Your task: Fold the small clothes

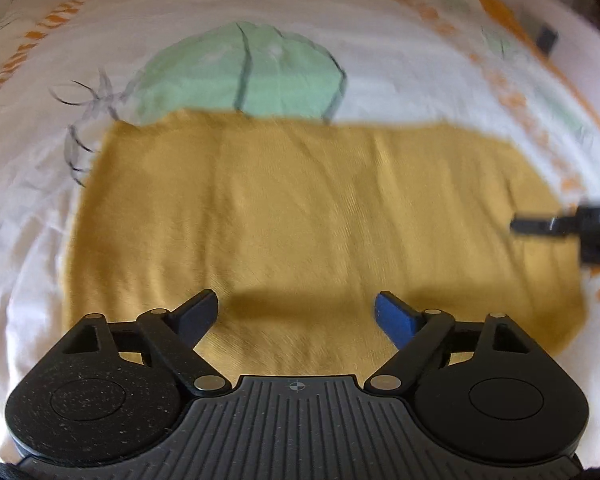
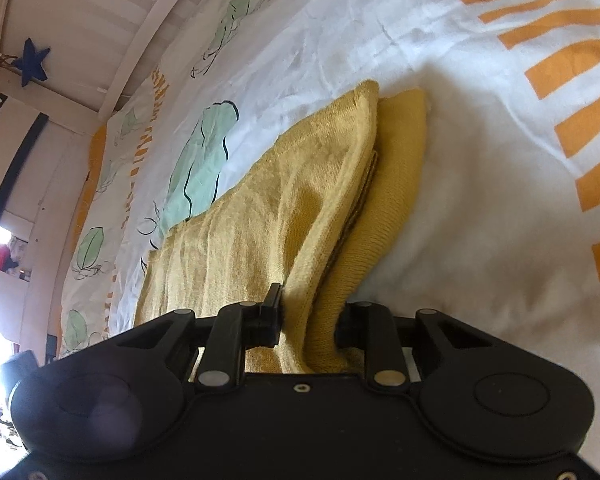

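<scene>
A mustard-yellow knitted garment lies spread flat on a white bedsheet printed with pale green leaves and orange stripes, and everything else is placed from that garment. To the left of it the sheet is bare and creased. Just past its far edge sits a large pale green leaf print with dark outlines, partly covered by the cloth. Over the near edge of the garment hangs the left gripper, its jaws spread wide with only flat yellow fabric showing between them; nothing is pinched there. At the garment's right end the right gripper reaches in from the side, blurred in the left wrist view.

In the right wrist view, a blue star ornament hangs on a white slatted bed frame far to the left of the garment. The right gripper is pressed on a bunched fold of the garment, which stands up in layered ridges between its fingers.
</scene>
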The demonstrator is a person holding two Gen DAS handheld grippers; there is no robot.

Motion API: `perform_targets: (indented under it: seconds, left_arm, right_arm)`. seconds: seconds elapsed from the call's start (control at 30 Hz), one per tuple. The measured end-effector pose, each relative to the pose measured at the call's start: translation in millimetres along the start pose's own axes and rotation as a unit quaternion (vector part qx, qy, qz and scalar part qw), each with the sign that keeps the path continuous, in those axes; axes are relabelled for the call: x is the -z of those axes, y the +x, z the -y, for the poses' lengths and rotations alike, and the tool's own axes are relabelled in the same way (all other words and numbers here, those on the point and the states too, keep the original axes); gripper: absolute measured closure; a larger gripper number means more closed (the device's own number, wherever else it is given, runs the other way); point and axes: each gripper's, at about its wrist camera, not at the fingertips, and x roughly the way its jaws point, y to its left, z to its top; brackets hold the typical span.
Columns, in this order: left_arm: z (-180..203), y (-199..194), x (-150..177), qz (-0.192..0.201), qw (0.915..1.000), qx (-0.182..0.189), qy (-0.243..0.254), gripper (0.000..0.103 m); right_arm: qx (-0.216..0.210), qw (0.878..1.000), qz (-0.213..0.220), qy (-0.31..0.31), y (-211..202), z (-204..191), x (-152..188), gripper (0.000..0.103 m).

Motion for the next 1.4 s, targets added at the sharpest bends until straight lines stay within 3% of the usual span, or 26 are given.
perform_targets:
  seconds: [0.17, 0.47, 0.63, 1.07, 1.3, 1.4]
  left_arm:
    - [-37.3, -21.8, -13.1, 0.065, 0.9968, -0.023, -0.040, 0.017]
    - [-89.8, -34.2, -33.5, 0.081, 0.9926, -0.042, -0.079, 0.017]
    - [-106.1, -42.2, -34.6, 0.083, 0.9906, -0.040, -0.101, 0.017]
    - [-138.9, -60.0, -34.7, 0.089, 0.9871, -0.024, -0.131, 0.017]
    - [-154.0, -59.5, -36.7, 0.085, 0.9849, -0.033, -0.147, 0.017]
    - [-156.2, -58.8, -37.1, 0.085, 0.9846, -0.033, -0.149, 0.017]
  right_arm:
    - [0.016, 1.000, 0.020, -0.012, -6.6, -8.6, -0.5, 0.074]
    - [0.068, 0.994, 0.060, -0.068, -12.1, -55.4, 6.5, 0.077]
    - [0.057, 0.992, 0.069, -0.086, -4.6, -97.6, 9.7, 0.078]
    - [0.009, 0.987, 0.000, -0.159, 97.5, -210.4, 36.5, 0.078]
    - [0.043, 0.981, -0.033, -0.187, 161.8, -226.8, 62.3, 0.078]
    - [0.059, 0.975, -0.033, -0.210, 171.3, -234.3, 71.9, 0.073]
